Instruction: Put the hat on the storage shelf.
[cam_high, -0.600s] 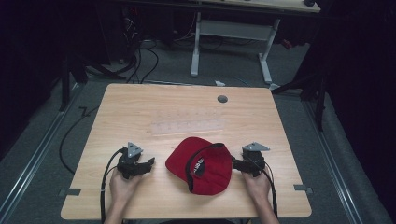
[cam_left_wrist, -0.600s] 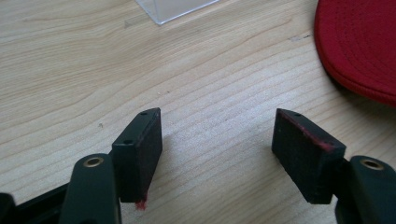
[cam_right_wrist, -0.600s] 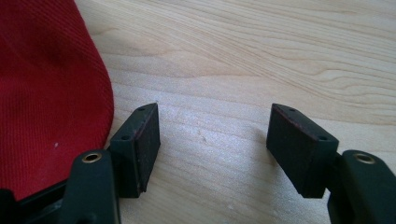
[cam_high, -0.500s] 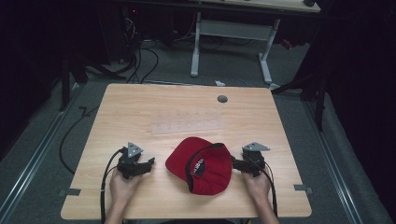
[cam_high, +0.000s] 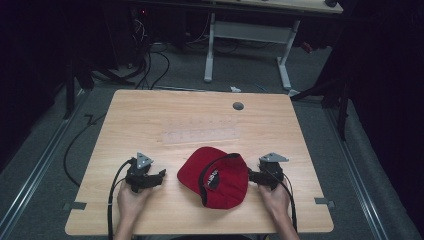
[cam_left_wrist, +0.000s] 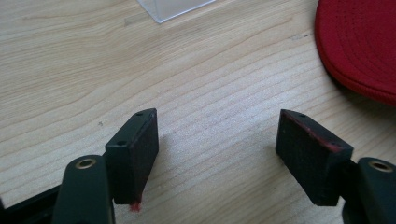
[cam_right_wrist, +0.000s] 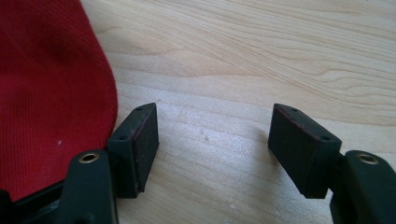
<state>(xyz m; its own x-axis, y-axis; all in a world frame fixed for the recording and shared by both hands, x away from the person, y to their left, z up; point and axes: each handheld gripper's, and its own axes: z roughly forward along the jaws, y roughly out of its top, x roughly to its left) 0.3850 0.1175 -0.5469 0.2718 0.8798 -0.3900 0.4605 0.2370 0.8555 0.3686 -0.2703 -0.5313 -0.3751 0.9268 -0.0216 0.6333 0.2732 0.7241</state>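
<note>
The red cap (cam_high: 215, 176) lies on the wooden surface (cam_high: 150, 115). Left of the cap, the left gripper (cam_high: 161, 175) stands wide, empty; right gripper (cam_high: 250, 176) just beside its edge, perhaps touching, wide too.

You sit in a lab or test room: a pale wooden table (cam_high: 150, 115) stands on grey carpet, ringed by darkness. Black cables (cam_high: 150, 65) snake over the floor behind it, a white-legged desk (cam_high: 250, 35) stands farther back, and tape marks (cam_high: 74, 205) flag the table's near corners.
</note>
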